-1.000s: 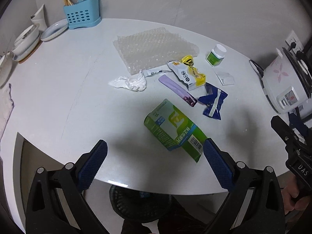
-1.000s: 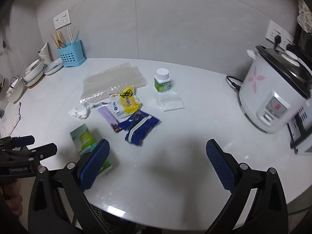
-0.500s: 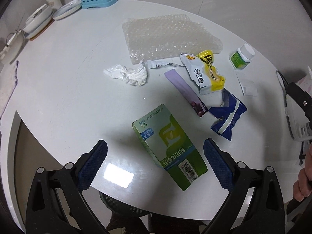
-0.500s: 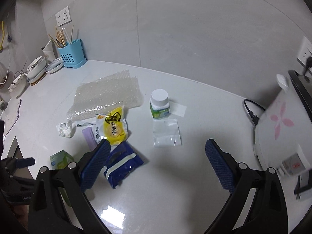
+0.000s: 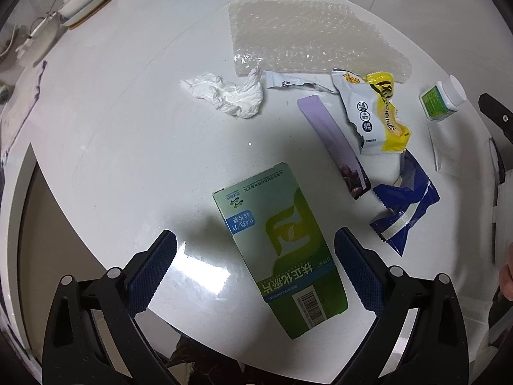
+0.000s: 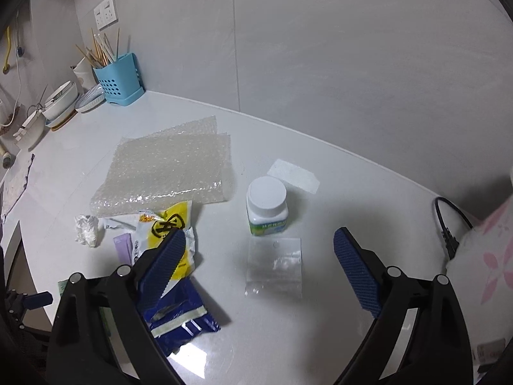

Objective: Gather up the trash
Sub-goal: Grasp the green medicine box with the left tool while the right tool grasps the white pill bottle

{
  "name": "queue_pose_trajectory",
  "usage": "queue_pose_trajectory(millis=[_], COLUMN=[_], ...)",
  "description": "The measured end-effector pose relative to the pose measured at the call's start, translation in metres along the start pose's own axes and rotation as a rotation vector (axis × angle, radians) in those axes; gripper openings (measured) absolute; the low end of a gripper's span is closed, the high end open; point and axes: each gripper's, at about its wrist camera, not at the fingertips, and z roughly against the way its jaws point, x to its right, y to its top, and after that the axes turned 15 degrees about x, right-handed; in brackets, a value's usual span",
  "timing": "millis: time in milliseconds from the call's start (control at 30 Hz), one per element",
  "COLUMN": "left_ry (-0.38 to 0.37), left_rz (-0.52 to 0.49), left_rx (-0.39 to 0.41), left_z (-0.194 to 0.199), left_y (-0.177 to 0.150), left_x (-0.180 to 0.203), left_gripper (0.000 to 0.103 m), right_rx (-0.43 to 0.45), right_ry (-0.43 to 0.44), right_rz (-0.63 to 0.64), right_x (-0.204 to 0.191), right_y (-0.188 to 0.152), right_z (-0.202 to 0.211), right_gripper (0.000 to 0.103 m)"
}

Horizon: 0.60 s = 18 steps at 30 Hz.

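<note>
My left gripper (image 5: 255,272) is spread wide with nothing between its pads; the green box (image 5: 279,247) lies flat on the white table (image 5: 128,134) in the gap, its barcode end toward me, and I cannot tell whether either pad touches it. My right gripper (image 6: 259,268) is equally wide apart and holds nothing; a clear plastic bag (image 6: 275,266) lies flat between its fingers, apart from both. The left fingertip (image 6: 166,256) of that gripper sits in front of the yellow-and-white snack wrapper (image 6: 170,224) and the blue wrapper (image 6: 179,317).

From the left wrist I see the rest of the litter beyond the box: a purple strip wrapper (image 5: 333,147), the blue wrapper to its right, the snack wrapper above them, a small silver sachet (image 5: 295,81), a crumpled tissue (image 5: 227,94), and a sheet of bubble wrap (image 5: 307,38) farthest off. A white-capped pill bottle (image 5: 442,98) stands at the right edge.

Only the right wrist view shows the blue utensil holder (image 6: 120,78) full of chopsticks against the wall, the stacked bowls (image 6: 61,102) beside it, a wall socket (image 6: 105,11), and a black power plug (image 6: 449,240) beside a white flowered appliance (image 6: 487,256). The green box barely shows there, behind the left finger.
</note>
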Motion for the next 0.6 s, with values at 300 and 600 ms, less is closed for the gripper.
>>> queue_pose_trajectory(millis=[300,600], left_ry=[0.039,0.032], left_rz=[0.034,0.042], left_rx=[-0.037,-0.077], left_z=[-0.015,-0.025], left_y=[-0.003,-0.001], left_x=[-0.009,-0.005], left_gripper=[0.094,0.057], right_rx=[-0.062,-0.108], right_ry=[0.016,0.017], right_rz=[0.043,0.047], right_x=[0.003,0.008], right_y=[0.001,-0.001], right_z=[-0.052,-0.079], right_gripper=[0.075,0.067])
